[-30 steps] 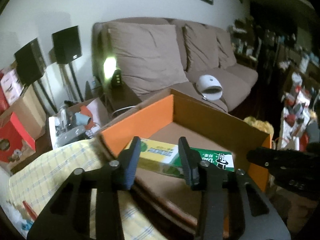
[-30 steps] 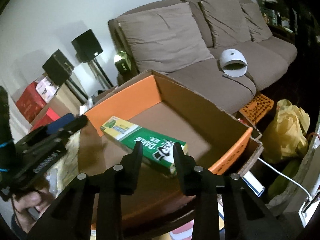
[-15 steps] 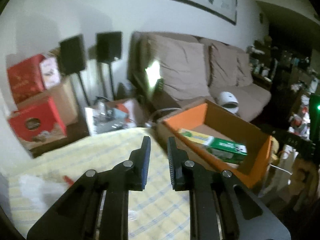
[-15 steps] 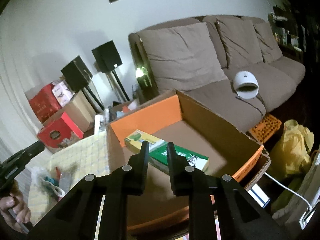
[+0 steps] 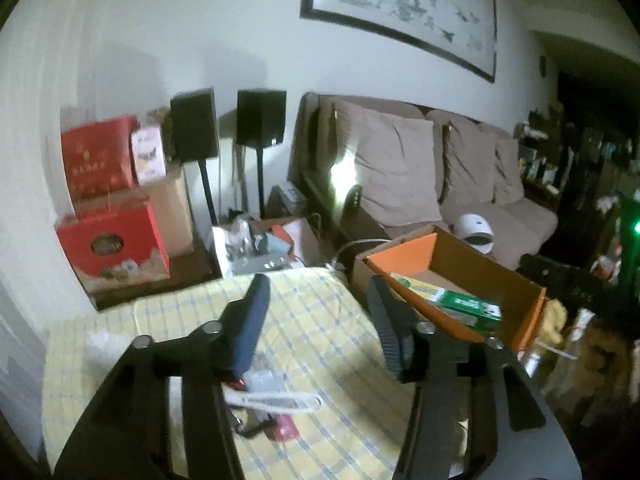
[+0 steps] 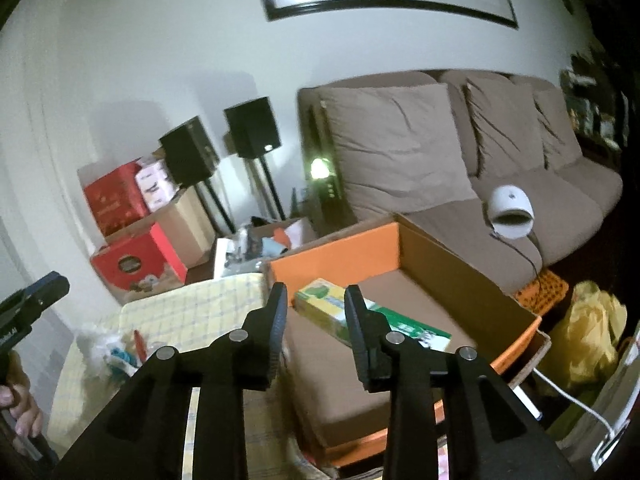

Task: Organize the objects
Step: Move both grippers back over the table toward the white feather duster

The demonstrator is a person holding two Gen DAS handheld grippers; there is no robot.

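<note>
Your left gripper hangs above the yellow checked cloth, tilted downward, and its jaws have just been opening; they stand spread with nothing between them. Your right gripper points down over the near edge of the cardboard box, its jaws also just opening to a narrower gap, and nothing is pinched there either. At the left edge of the right wrist view your hand grips the handle of the left gripper. The box, orange on its end walls, sits just beside the cloth and holds one thing: a green and yellow carton lying flat on the brown floor, partly hidden behind the right gripper's fingers. On the cloth below the left gripper lies a small heap of loose items, a white strip and something red among them, too blurred and too covered by the fingers to name. More clutter sits on the cloth's left side in the right wrist view, equally hard to make out.
</note>
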